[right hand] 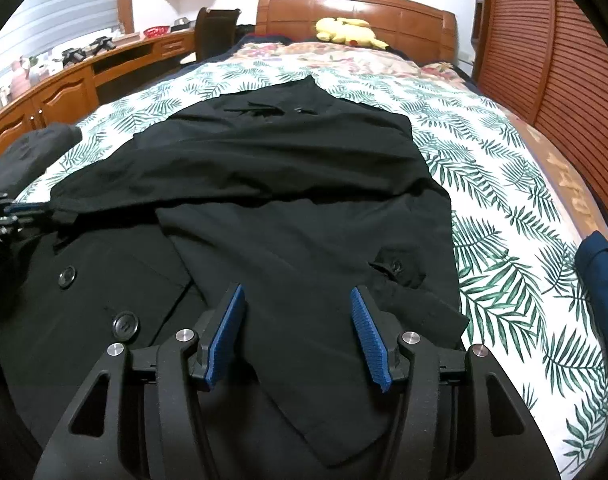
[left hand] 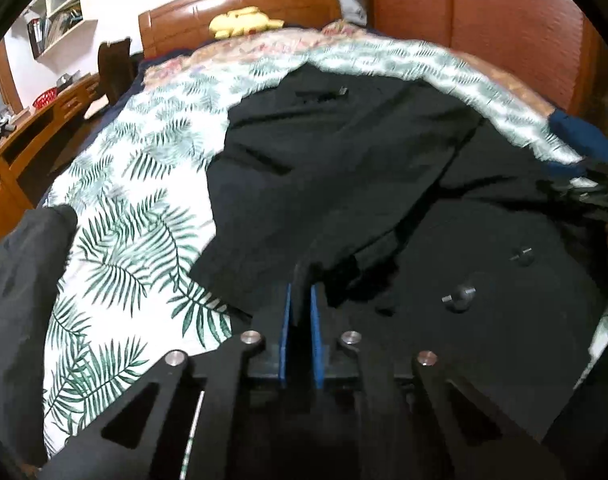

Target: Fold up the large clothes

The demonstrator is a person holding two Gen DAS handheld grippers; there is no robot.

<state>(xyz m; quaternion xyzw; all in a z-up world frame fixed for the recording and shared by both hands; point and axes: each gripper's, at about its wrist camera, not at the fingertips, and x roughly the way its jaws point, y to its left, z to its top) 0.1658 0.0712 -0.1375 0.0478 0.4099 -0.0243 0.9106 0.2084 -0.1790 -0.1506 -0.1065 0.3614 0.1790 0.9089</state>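
A large black coat (right hand: 283, 168) with round buttons (right hand: 125, 326) lies spread on the bed, one sleeve folded across its body. In the right wrist view my right gripper (right hand: 296, 289) is open just above the coat's near hem, its blue pads wide apart and pressing on nothing. In the left wrist view my left gripper (left hand: 301, 286) sits at the coat's (left hand: 344, 152) left edge. Its blue pads are nearly together, with a fold of black cloth pinched between them. That gripper also shows at the left edge of the right wrist view (right hand: 11, 212).
The bed wears a palm-leaf cover (right hand: 504, 200). A yellow plush toy (right hand: 348, 30) lies by the wooden headboard. Another dark garment (right hand: 35, 144) lies at the bed's left edge, a blue one (right hand: 600, 280) at the right. A wooden desk (right hand: 63, 84) runs along the left, a slatted wardrobe (right hand: 564, 60) on the right.
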